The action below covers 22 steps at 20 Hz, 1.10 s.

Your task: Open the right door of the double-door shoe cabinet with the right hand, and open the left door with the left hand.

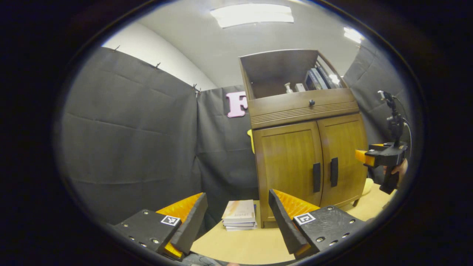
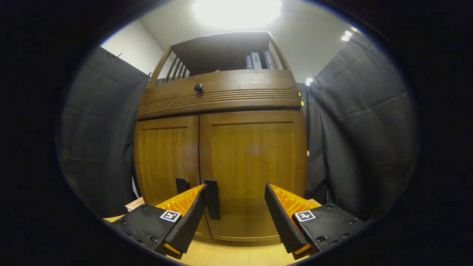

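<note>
A brown wooden shoe cabinet (image 1: 306, 111) stands on the tan table, both doors closed. Its left door (image 1: 288, 166) and right door (image 1: 342, 155) each carry a black vertical handle near the middle seam. My left gripper (image 1: 236, 214) is open, well short of the cabinet and left of it. In the right gripper view the right door (image 2: 255, 170) is close ahead and my right gripper (image 2: 234, 210) is open, its left finger just in front of the right door's handle (image 2: 212, 199). The left door's handle (image 2: 181, 184) sits beside it. The right gripper (image 1: 382, 157) also appears beside the cabinet's right door.
A stack of books (image 1: 239, 215) lies on the table (image 1: 236, 244) left of the cabinet's foot. A drawer with a round black knob (image 1: 312, 102) sits above the doors, and the open shelf above holds books and a bottle. A hand (image 1: 400, 169) holds the right gripper.
</note>
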Motion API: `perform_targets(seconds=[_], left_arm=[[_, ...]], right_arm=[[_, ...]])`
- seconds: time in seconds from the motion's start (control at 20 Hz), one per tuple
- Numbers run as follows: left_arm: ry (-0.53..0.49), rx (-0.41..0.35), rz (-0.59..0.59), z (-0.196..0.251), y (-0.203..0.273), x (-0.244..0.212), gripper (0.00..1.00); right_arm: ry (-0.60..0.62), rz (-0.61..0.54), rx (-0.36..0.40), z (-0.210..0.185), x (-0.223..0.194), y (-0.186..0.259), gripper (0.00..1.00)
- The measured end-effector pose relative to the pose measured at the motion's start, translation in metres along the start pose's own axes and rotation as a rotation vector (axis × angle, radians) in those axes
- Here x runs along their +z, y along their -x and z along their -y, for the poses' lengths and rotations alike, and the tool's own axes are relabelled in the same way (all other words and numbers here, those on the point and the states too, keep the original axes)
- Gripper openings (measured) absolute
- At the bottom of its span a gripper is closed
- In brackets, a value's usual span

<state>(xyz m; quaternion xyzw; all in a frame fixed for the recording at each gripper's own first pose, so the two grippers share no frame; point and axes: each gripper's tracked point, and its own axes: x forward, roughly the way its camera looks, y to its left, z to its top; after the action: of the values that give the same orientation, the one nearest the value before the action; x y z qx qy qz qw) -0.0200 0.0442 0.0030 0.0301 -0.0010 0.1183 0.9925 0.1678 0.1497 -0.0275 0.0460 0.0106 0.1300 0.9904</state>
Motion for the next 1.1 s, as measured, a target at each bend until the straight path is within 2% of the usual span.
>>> perform_targets(seconds=[0.6,1.1], left_arm=[[-0.026,0.113,-0.025,-0.04,0.015,-0.009,0.97],[-0.032,0.157,-0.029,-0.058,0.029,-0.013,0.97]], right_arm=[[-0.001,-0.052,0.039,-0.034,-0.028,-0.066,0.94],[0.013,-0.149,0.053,-0.046,-0.057,-0.114,0.94]])
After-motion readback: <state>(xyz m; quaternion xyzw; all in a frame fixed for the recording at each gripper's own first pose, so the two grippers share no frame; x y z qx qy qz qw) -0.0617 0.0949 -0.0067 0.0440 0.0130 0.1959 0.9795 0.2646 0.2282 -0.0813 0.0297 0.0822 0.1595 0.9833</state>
